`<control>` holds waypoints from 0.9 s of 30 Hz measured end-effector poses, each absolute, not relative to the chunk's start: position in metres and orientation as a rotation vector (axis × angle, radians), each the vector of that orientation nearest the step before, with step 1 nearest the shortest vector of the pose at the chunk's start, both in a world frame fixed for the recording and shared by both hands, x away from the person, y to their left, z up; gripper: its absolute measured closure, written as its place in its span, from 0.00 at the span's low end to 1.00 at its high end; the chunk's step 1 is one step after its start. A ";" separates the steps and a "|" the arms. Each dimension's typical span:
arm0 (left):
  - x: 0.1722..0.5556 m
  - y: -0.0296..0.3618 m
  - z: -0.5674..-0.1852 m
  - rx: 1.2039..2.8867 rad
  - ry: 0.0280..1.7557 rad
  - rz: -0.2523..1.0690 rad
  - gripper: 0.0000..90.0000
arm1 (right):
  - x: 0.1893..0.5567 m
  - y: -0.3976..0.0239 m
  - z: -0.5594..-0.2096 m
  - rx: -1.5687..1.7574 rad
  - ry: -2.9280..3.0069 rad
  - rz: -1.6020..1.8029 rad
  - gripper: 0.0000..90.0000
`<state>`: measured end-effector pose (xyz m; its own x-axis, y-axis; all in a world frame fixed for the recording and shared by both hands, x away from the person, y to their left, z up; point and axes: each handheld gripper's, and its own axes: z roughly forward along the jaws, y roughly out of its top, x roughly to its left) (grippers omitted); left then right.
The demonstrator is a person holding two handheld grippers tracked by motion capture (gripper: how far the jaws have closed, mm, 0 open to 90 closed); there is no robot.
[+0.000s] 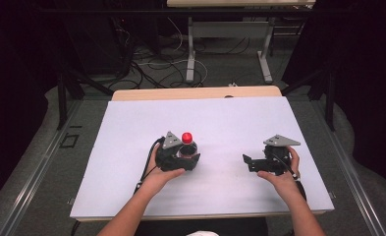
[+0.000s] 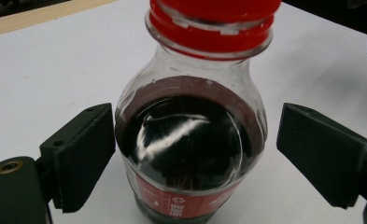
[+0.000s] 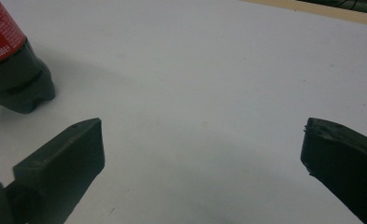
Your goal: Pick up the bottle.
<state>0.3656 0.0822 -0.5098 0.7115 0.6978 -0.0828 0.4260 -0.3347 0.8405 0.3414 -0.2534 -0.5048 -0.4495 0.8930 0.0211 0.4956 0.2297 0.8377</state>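
I work at a table (image 1: 131, 94) with a pale wooden top, and a large white sheet (image 1: 220, 123) covers almost all of it; only a strip of wood shows at the far edge. The sheet is flat and plain, with a few small faint marks.

The cola bottle (image 1: 187, 145) stands upright on the sheet, a little left of the middle. It has a red cap, dark liquid and a red label. My left gripper (image 1: 180, 158) is around it: in the left gripper view the bottle (image 2: 190, 135) is between the two black jaws. The left pad looks just against the plastic, while a gap remains on the right, so I do not grip it.

My right gripper (image 1: 252, 163) rests low over the sheet at the right side, well apart from the bottle, its jaws spread wide with nothing between them.

Beyond the table the room is dark. I see a grey floor, many cables (image 1: 151, 64) lying on it, and the metal legs of another table (image 1: 230, 4) behind.
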 end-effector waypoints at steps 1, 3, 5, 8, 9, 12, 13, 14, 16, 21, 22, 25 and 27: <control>0.366 0.081 -0.511 1.971 0.859 0.368 0.16 | 0.341 -0.253 -0.505 1.278 2.043 1.114 0.00; 0.367 0.080 -0.512 1.970 0.863 0.370 0.16 | 0.342 -0.253 -0.506 1.267 2.046 1.112 0.00; 0.368 0.078 -0.515 1.964 0.865 0.368 0.18 | 0.342 -0.253 -0.507 1.271 2.048 1.115 0.00; 0.368 0.078 -0.516 1.983 0.858 0.373 0.18 | 0.342 -0.253 -0.507 1.273 2.048 1.109 0.00; 0.369 0.078 -0.517 1.981 0.858 0.368 0.19 | 0.342 -0.253 -0.507 1.274 2.048 1.109 0.00; 0.369 0.078 -0.519 1.970 0.864 0.388 0.22 | 0.342 -0.253 -0.508 1.268 2.053 1.104 0.00; 0.369 0.078 -0.519 1.970 0.865 0.395 0.23 | 0.342 -0.253 -0.508 1.272 2.051 1.107 0.00; 0.369 0.078 -0.519 1.970 0.865 0.395 0.24 | 0.342 -0.253 -0.508 1.273 2.052 1.106 0.00; 0.368 0.079 -0.519 1.970 0.865 0.394 0.26 | 0.342 -0.253 -0.508 1.275 2.051 1.106 0.00; 0.367 0.082 -0.522 1.971 0.871 0.404 0.30 | 0.343 -0.252 -0.510 1.276 2.054 1.111 0.00; 0.367 0.082 -0.522 1.971 0.871 0.404 0.30 | 0.343 -0.252 -0.510 1.278 2.048 1.106 0.00; 0.367 0.083 -0.523 1.972 0.868 0.402 0.30 | 0.343 -0.253 -0.510 1.276 2.054 1.104 0.00; 0.366 0.083 -0.523 1.971 0.864 0.412 0.31 | 0.343 -0.253 -0.510 1.277 2.054 1.104 0.00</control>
